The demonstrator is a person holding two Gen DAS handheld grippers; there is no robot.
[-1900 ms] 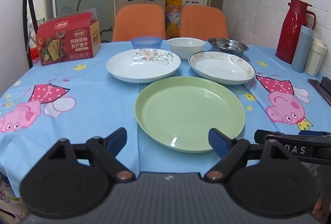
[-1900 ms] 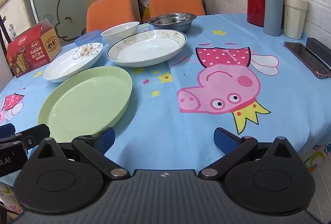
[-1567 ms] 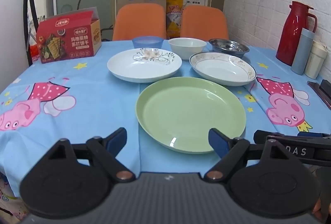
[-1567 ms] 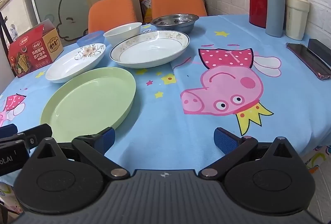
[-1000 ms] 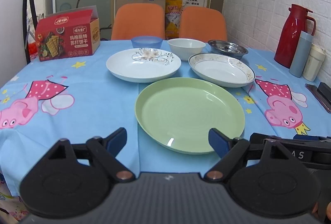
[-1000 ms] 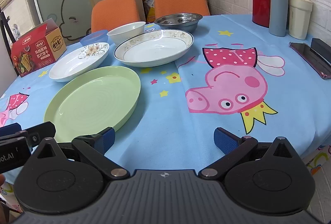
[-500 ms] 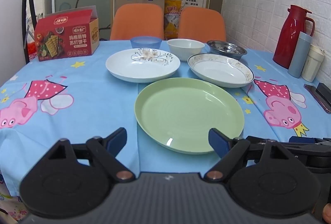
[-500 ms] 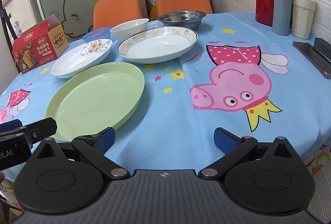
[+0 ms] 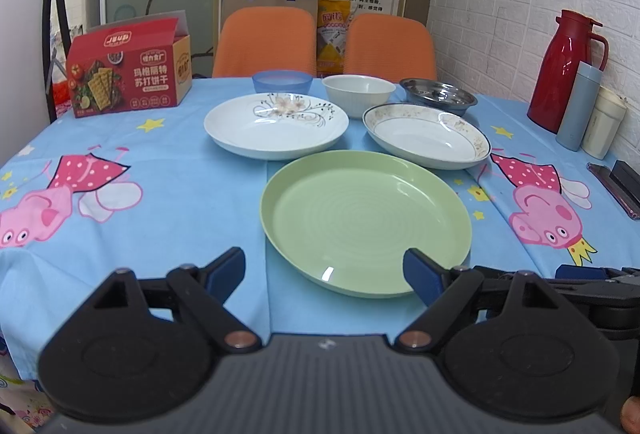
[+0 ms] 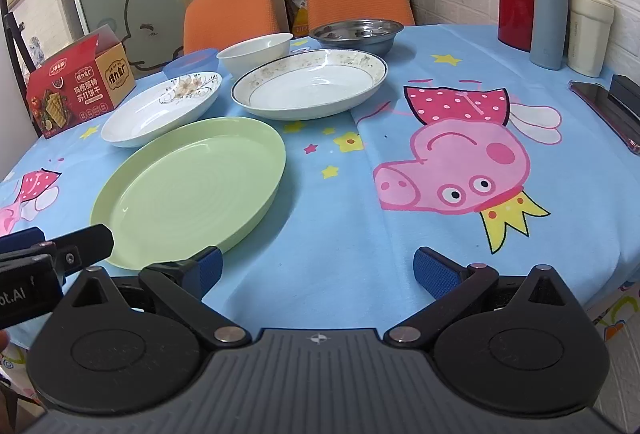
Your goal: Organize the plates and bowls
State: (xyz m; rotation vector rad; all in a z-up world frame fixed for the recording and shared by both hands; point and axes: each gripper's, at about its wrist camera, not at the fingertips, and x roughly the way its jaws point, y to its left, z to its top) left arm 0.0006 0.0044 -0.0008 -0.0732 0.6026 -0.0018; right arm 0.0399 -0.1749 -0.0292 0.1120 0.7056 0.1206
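Both claws idle at the near edge of the desk (image 9: 192, 193): my left claw (image 9: 324, 272) stands wide apart and holds nothing, and my right claw (image 10: 316, 270) likewise gapes with nothing between its blue pads.

Item one: round pale-green plastic plate (image 9: 366, 224), directly ahead of the left claw, its near rim between the fingertips in view but not touched; ahead-left of the right claw.

Item two: white plate with a flower print (image 9: 276, 123), beyond the green one, slightly left.

Item three: deep white plate with a patterned rim (image 9: 426, 139), beyond and right, just beside the green plate.

Item four: translucent blue bowl (image 9: 282, 81), white ceramic bowl (image 9: 358, 89) and shallow steel bowl (image 9: 438, 97), in a row farthest from the claws.

Sundries: red cracker box (image 9: 128, 73) far left; red thermos jug (image 9: 564, 73) far right.
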